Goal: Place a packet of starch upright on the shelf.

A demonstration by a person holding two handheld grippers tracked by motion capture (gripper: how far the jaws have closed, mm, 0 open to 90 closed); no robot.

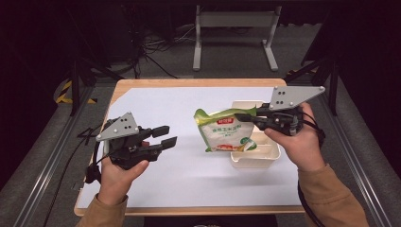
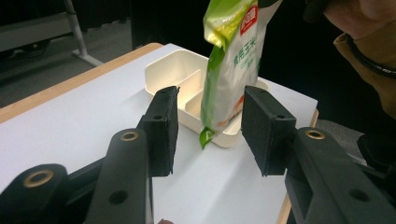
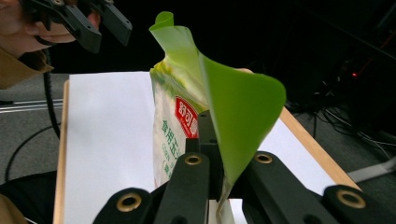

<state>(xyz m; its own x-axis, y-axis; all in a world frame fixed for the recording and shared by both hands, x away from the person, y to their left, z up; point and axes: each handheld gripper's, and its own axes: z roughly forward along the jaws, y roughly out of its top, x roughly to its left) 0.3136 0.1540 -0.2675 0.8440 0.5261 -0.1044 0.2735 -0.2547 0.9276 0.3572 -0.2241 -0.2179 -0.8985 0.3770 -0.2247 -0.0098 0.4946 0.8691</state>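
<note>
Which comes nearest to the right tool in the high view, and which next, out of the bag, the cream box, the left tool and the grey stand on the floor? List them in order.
1. The bag: gripped in the right tool.
2. The cream box: just below it on the table.
3. The left tool: across the table, left side.
4. The grey stand: on the floor beyond the table's far edge.

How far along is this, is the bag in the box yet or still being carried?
Done: the right gripper is shut on the bag's top edge and holds it up. In hand: the bag hangs over the box, its bottom at the near rim in the left gripper view. Left: probably lowering it in and letting go. The left gripper is open and holds nothing.
</note>
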